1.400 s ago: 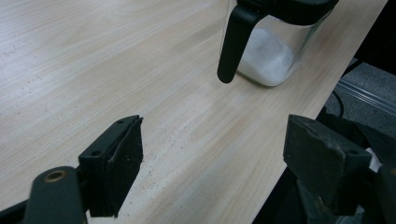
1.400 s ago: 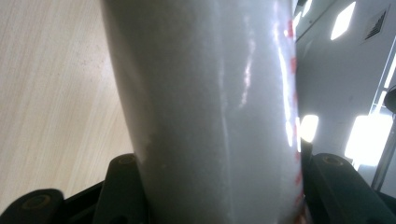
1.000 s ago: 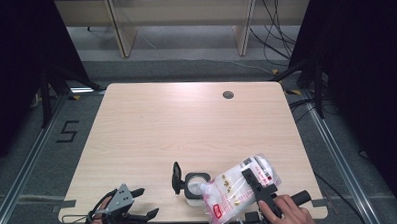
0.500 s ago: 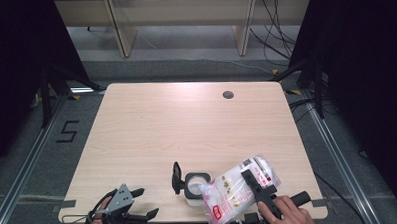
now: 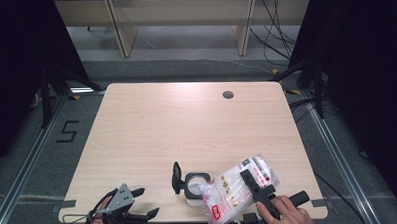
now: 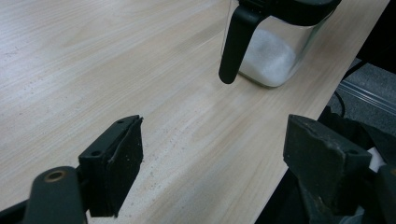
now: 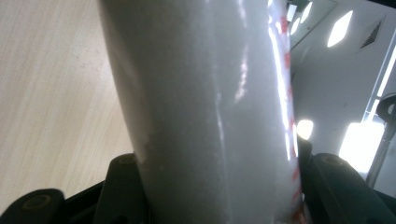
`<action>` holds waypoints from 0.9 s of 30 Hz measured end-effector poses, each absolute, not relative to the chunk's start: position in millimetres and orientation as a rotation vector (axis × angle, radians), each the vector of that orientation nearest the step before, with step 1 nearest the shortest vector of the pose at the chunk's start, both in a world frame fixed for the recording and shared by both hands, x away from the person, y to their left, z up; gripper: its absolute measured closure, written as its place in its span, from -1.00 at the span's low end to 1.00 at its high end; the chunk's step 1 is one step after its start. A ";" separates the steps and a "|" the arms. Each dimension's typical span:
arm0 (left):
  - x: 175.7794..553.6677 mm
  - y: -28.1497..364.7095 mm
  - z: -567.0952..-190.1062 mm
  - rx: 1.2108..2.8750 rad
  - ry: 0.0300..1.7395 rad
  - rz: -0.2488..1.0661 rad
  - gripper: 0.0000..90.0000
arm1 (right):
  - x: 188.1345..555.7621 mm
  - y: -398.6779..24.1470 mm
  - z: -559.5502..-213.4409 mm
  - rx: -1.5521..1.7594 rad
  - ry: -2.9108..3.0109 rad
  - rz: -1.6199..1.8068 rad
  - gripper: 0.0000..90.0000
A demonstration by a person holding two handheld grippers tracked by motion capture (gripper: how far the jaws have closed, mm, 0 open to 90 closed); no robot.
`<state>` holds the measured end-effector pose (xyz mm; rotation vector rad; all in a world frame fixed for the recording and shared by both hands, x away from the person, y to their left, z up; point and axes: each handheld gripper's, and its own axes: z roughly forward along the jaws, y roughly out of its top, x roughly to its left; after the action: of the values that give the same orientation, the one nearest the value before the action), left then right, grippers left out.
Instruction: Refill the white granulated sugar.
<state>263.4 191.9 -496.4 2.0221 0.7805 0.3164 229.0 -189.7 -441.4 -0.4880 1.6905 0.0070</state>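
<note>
Pouring from a bag [image 5: 239,183] of white granules into a clear jar [image 5: 195,186] with a black hinged lid, by the look of it, with the refill step in hand. Tilting the bag over the jar's open mouth near the front edge of the table [image 5: 187,127], the low corner toward the jar and the printed red-and-white face turned up. Gripping the bag across its middle with the right gripper [image 5: 253,184], jaws half closed and pressed on both sides of the plastic, as the right gripper view shows with the pale bag [image 7: 210,107] bulging up between the two black jaws. Holding that gripper from the front-right corner, hand [image 5: 285,214] low at the table's edge, jaws pointing up and inward toward the jar.

Resting the left gripper [image 5: 134,204] near the front-left corner, jaws wide apart and holding nothing, aimed across the wood at the jar. Seeing from the left gripper view the jar [image 6: 275,51] standing upright with a layer of white powder at the bottom and its black lid flap [image 6: 236,44] hanging down the near side.

Possibly flowing already, though hard to tell from the high view whether any grains are leaving the bag.

Calling next for a steadier, steeper tilt with the bag's opening kept right over the jar's mouth, and perhaps for bracing the jar with the free left gripper against tipping.
</note>
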 end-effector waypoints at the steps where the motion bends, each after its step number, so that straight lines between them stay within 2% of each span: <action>1: 263.1 192.4 -496.4 2.023 0.782 0.320 -0.57 | 229.1 -189.5 -441.8 -0.487 1.689 0.017 0.14; 12: 265.4 194.8 -494.6 2.051 0.739 0.356 -0.56 | 229.0 -190.1 -437.2 -0.502 1.677 0.007 0.14; 16: 263.9 191.1 -496.3 1.999 0.788 0.317 -0.56 | 229.8 -189.9 -438.1 -0.505 1.681 0.020 0.14; 27: 264.1 191.7 -496.0 2.014 0.785 0.321 -0.57 | 230.6 -193.8 -438.8 -0.467 1.704 0.034 0.14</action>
<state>264.1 191.7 -496.0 2.0140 0.7847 0.3214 230.6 -193.8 -438.8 -0.4667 1.7040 0.0340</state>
